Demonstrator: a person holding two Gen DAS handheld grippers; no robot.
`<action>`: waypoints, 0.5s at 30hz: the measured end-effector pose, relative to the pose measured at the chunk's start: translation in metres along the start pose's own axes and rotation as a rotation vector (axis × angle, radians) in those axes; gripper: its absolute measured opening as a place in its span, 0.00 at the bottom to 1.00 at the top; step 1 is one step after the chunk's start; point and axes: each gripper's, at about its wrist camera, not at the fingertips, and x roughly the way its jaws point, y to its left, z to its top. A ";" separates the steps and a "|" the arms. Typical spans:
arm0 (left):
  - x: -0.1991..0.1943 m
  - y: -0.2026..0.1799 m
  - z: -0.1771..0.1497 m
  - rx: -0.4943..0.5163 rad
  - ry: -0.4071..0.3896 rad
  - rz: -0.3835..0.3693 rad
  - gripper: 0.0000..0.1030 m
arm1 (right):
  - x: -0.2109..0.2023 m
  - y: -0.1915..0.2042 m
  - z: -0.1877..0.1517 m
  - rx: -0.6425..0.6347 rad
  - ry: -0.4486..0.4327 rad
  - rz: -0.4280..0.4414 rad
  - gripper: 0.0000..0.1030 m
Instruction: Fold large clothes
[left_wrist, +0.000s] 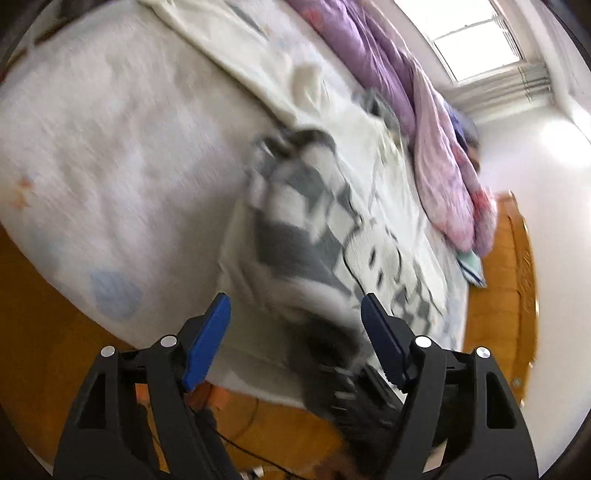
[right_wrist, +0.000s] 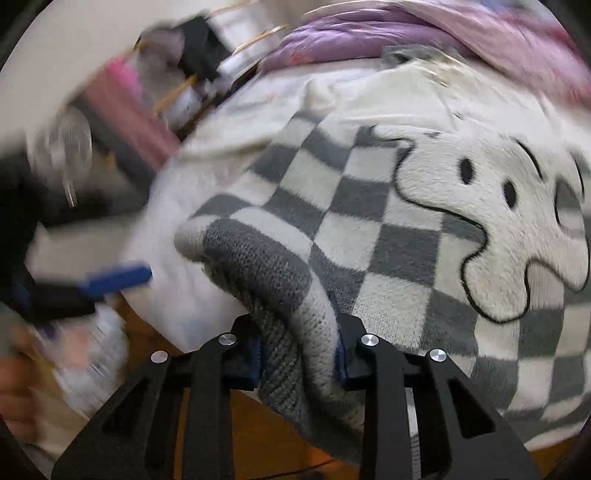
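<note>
Bed with pale printed white sheet (left_wrist: 110, 147) fills most of the left view, wooden floor (left_wrist: 44, 295) below its near edge, crumpled purple-pink quilt (left_wrist: 439, 162) heaped along the far side, bright window (left_wrist: 476, 40) beyond. On the sheet lies the task's thing, a thick grey-and-white checkered knit sweater with a fluffy white ghost-like patch (right_wrist: 388, 221), spread over the bed's near part, one end hanging past the near edge. I judge it soft, floppy, fairly bulky and not slippery; the fuzzy knit should grip well, nothing fragile, but it will sag and drag if lifted from one point only. My right gripper (right_wrist: 299, 354) has its jaws clamped on a bunched ribbed edge of the sweater, cloth filling the gap. My left gripper (left_wrist: 295, 339) has jaws wide apart, holding nothing, hovering over the bed edge near the sweater's hanging end; blurred, so exact gap to cloth unclear. Best second hold, I think: a matching corner or hem along the same side. Open sheet to the left of the sweater gives room to lay folds; the quilt side looks tight. Blurred clutter (right_wrist: 122, 103) at the right view's upper left, can't identify.
</note>
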 end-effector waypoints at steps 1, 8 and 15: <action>-0.003 0.000 0.002 -0.013 -0.021 0.024 0.72 | -0.014 -0.015 0.006 0.106 -0.031 0.046 0.26; 0.020 -0.057 -0.011 0.130 -0.030 0.096 0.72 | -0.099 -0.104 0.015 0.503 -0.225 0.202 0.25; 0.088 -0.140 -0.050 0.262 0.059 0.043 0.72 | -0.185 -0.204 -0.024 0.783 -0.424 0.226 0.24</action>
